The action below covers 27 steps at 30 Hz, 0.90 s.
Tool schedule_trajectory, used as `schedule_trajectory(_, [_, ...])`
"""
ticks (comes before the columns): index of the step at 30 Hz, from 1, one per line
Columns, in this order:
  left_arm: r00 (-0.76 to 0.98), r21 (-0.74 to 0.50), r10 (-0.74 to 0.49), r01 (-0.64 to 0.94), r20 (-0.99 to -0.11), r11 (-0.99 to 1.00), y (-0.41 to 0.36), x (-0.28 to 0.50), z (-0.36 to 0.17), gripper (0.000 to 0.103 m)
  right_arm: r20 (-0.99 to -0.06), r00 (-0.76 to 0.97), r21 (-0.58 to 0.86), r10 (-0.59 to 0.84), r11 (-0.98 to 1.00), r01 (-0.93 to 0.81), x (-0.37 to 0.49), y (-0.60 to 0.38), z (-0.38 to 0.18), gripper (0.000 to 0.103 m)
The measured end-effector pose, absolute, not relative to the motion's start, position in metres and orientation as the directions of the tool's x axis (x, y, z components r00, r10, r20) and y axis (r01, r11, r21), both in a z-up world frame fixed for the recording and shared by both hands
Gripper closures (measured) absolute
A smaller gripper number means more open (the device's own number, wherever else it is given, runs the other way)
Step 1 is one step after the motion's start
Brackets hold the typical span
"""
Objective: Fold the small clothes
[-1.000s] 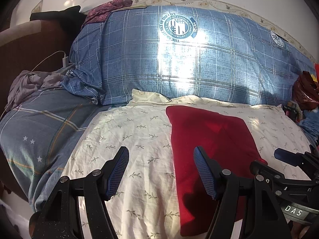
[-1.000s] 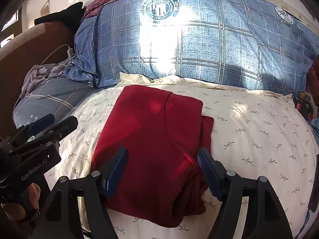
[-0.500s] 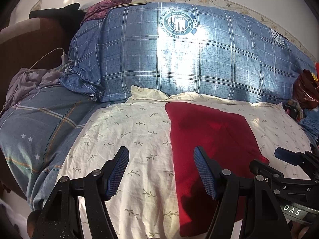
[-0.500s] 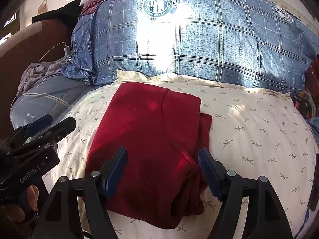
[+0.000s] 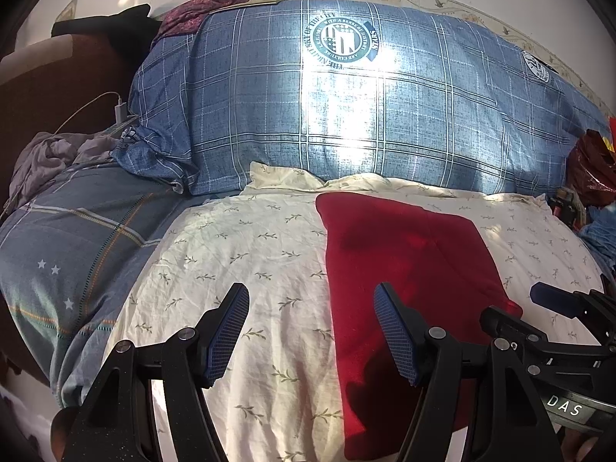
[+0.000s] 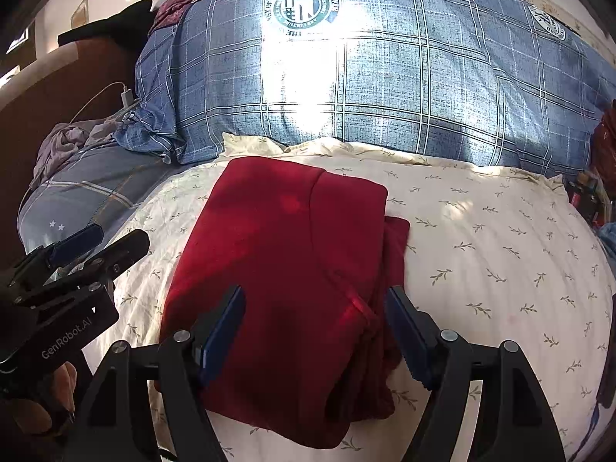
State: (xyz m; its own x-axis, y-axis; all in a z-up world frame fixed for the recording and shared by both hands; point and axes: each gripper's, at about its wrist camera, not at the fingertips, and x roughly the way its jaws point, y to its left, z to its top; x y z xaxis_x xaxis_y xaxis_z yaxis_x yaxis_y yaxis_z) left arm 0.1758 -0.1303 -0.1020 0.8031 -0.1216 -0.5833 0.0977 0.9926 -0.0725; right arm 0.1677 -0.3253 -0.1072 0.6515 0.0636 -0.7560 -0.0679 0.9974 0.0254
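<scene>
Hard sunlight blows out a white glare patch on the blue plaid fabric pillow (image 5: 346, 107), dapples the cream leaf-print bedsheet (image 6: 481, 238); fisheye edges curve, darken; focus stays sharp.

A folded dark-red fabric garment (image 6: 285, 261) is seen lying on a cream leaf-printed bedsheet (image 6: 481, 254), apparently untouched, beneath the spread right tongs (image 6: 313, 331).

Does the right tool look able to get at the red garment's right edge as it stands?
Probably yes. The right tool hangs open just above the red garment, the stepped right edge lies near its right finger, and nothing covers it; the left tool sits off to the side.
</scene>
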Motion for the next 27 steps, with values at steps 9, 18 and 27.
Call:
schedule_trajectory(9, [0.796, -0.079, -0.123, 0.095, -0.593, 0.992, -0.130, 0.179, -0.105, 0.036, -0.760, 0.647, 0.026, 0.065, 0.997, -0.070, 0.169, -0.322, -0.108, 0.027])
schedule_trajectory(18, [0.790, -0.085, -0.117, 0.082, -0.602, 0.993, -0.129, 0.184, -0.107, 0.036, -0.763, 0.643, 0.027, 0.068, 0.997, -0.073, 0.171, -0.319, -0.109, 0.027])
schedule_trajectory(27, [0.792, -0.080, -0.115, 0.083, -0.600, 0.993, -0.130, 0.188, -0.110, 0.036, -0.771, 0.632, 0.030, 0.070, 0.997, -0.074, 0.174, -0.318, -0.114, 0.027])
